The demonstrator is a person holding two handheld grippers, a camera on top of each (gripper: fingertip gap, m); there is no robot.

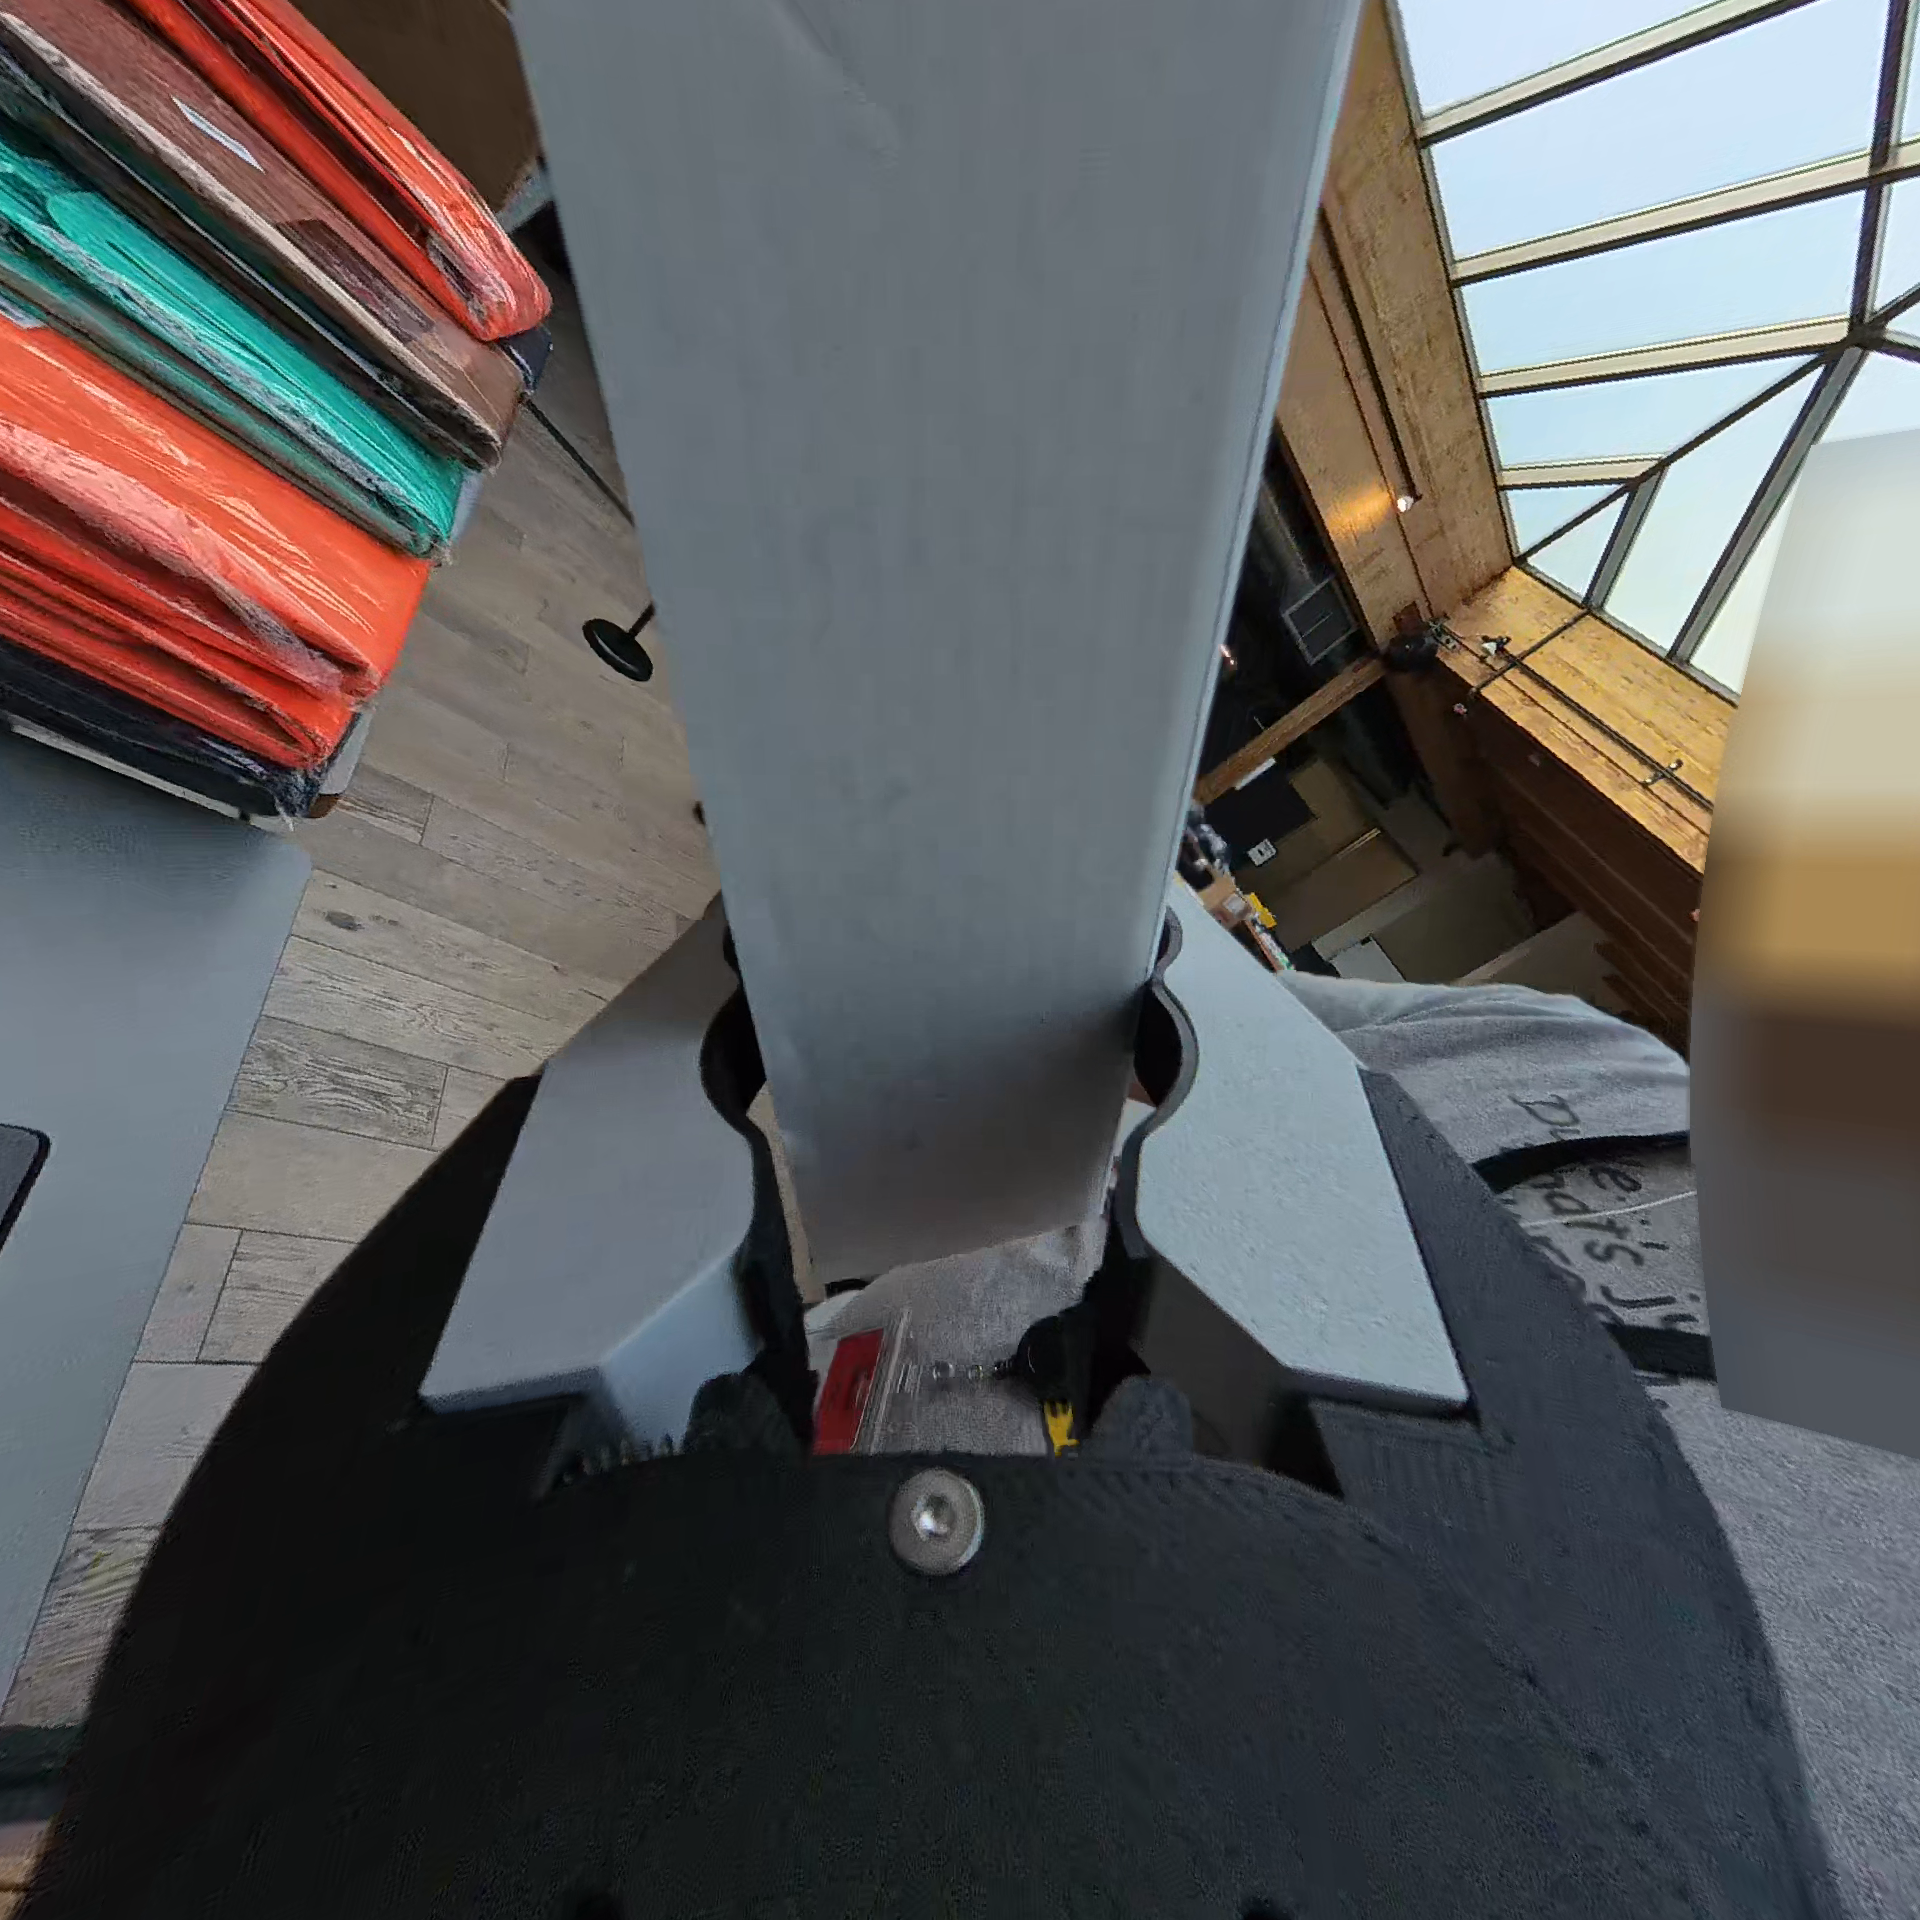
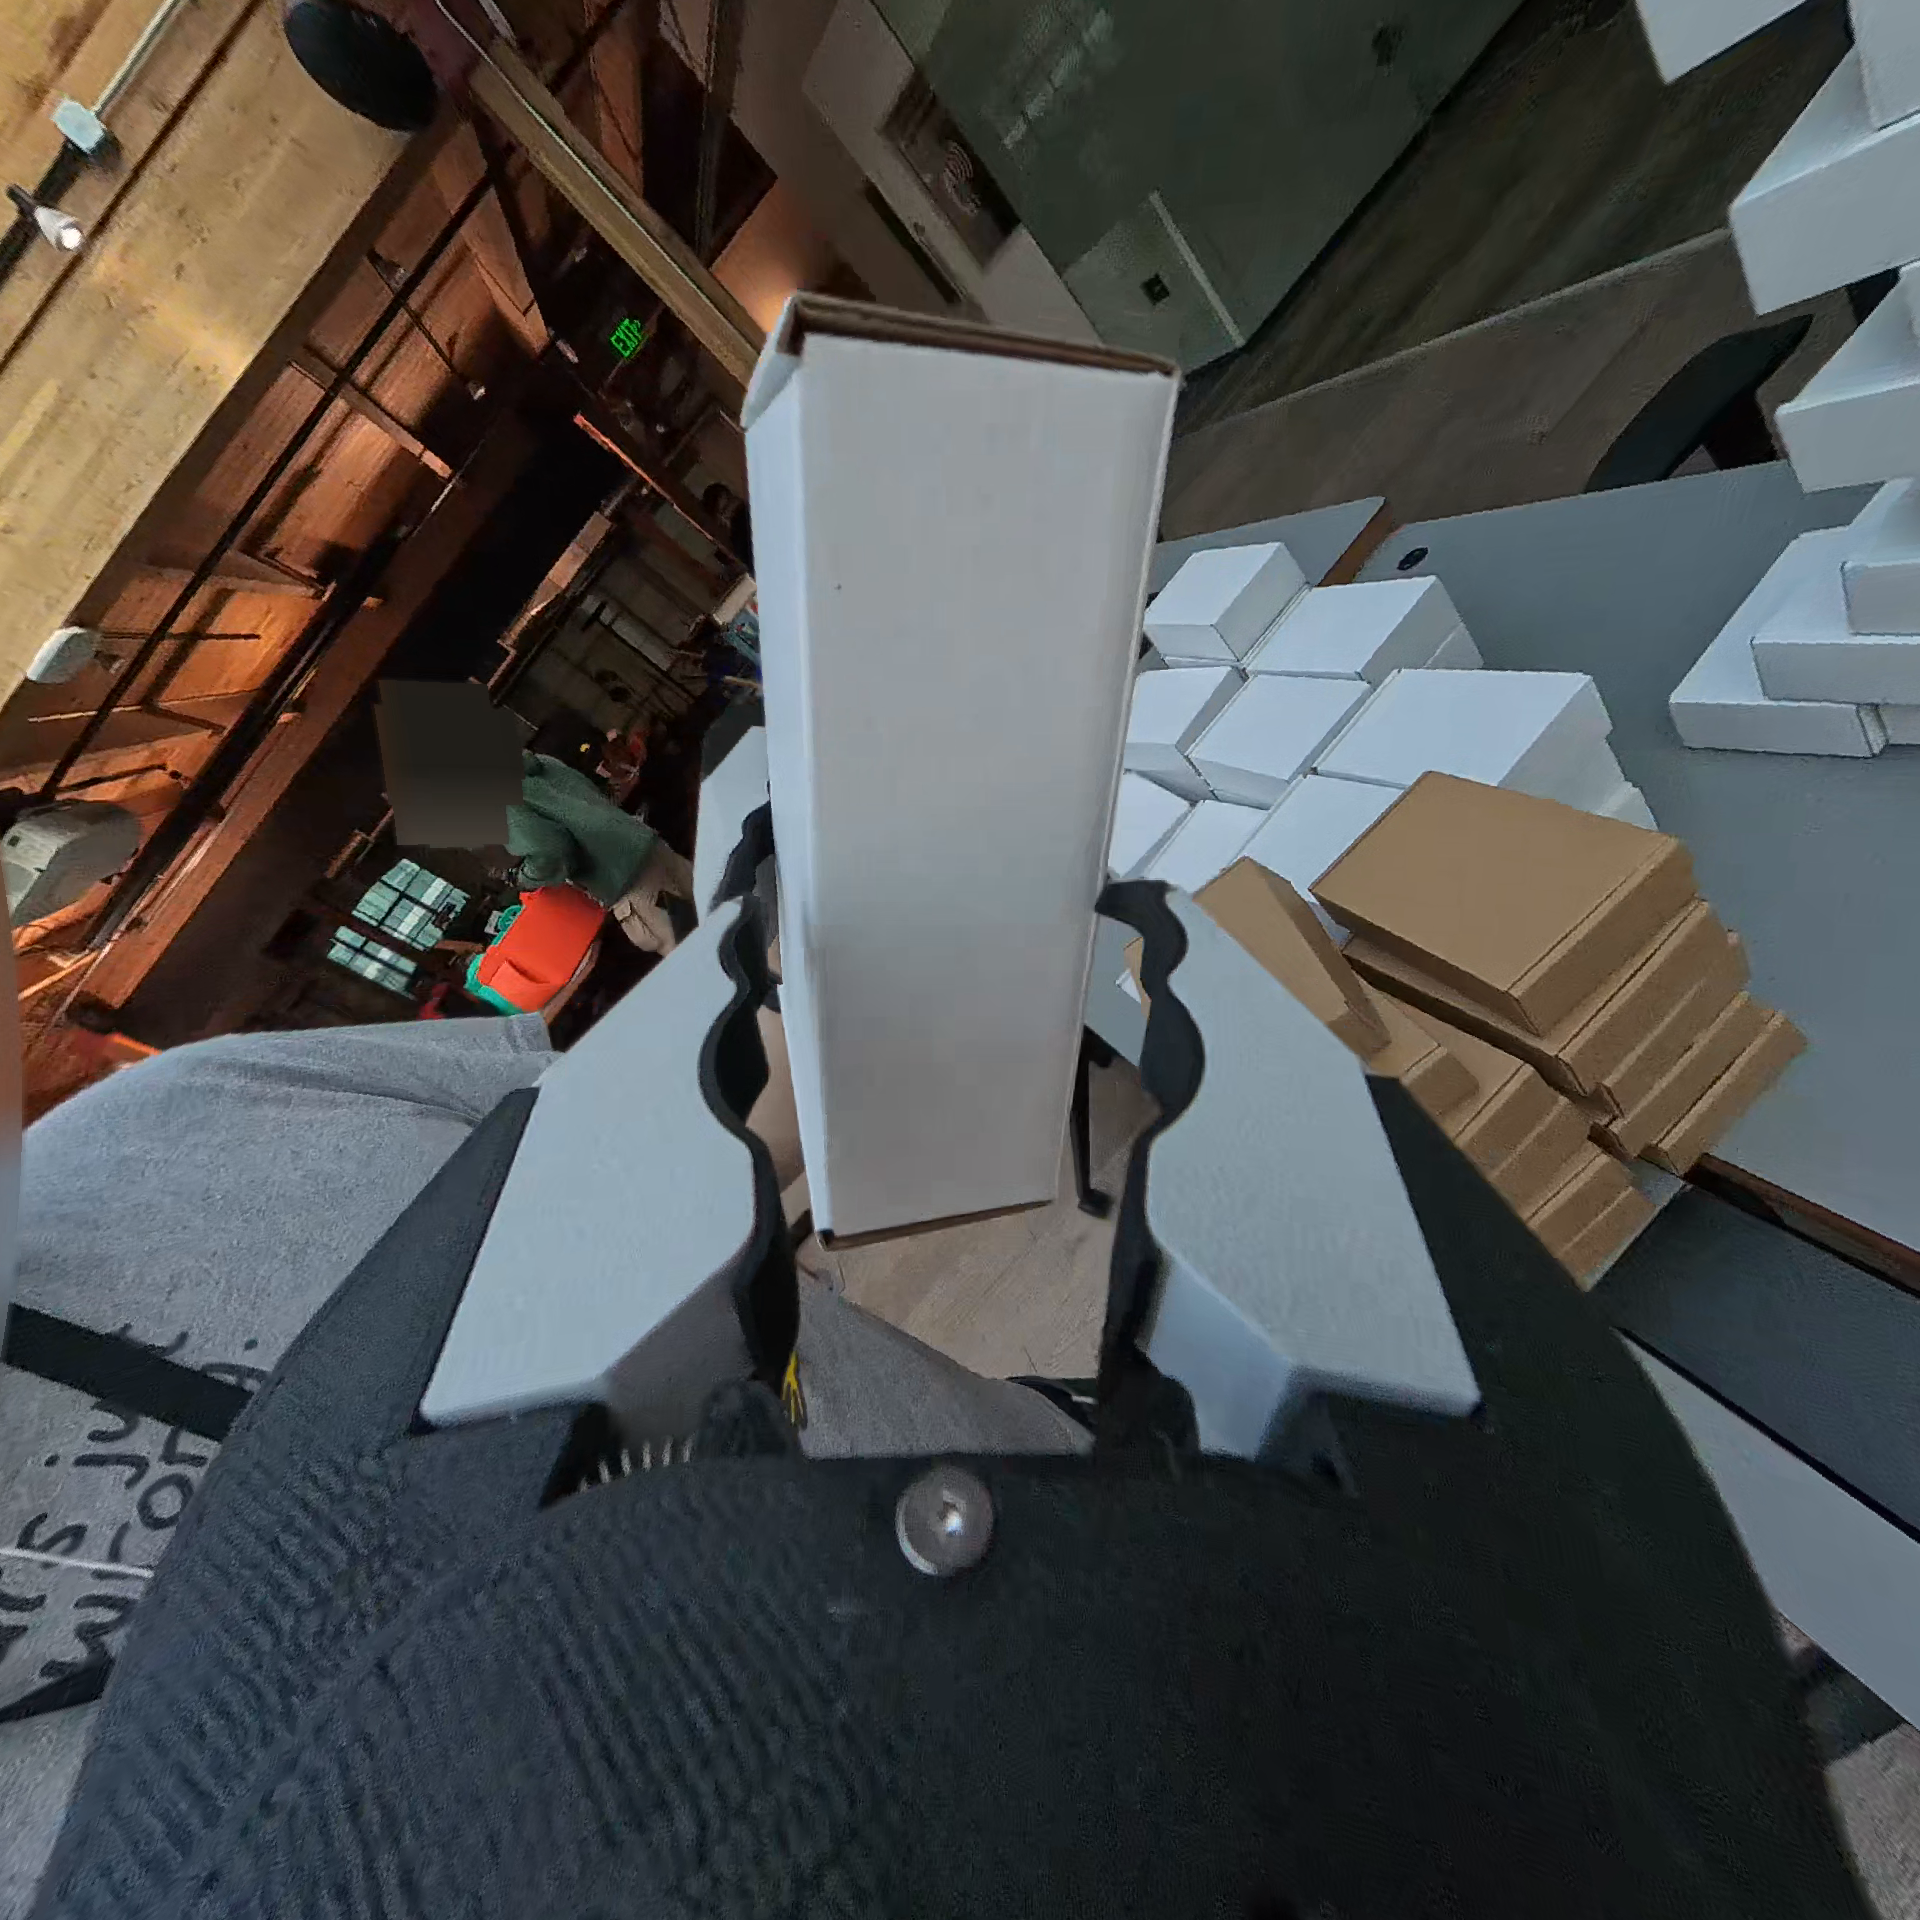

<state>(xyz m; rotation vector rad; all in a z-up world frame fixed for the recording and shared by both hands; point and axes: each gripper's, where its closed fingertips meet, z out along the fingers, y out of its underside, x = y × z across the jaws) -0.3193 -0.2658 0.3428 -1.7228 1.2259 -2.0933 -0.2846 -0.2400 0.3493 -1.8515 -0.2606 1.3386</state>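
My left gripper is shut on a pale grey-white cardboard panel that runs up out of the frame and widens toward the top. My right gripper is shut on a long, narrow white cardboard box held upright, with its brown-lined far end open at the top. The box's near end sits between the right fingers. I cannot tell whether the panel in the left view is part of the same box. Neither gripper shows in the other's view.
A stack of orange, teal and brown flat packs lies on a grey table at left, above the wood floor. At right, small white boxes and flat brown boxes crowd a grey table. A grey-shirted torso is close by.
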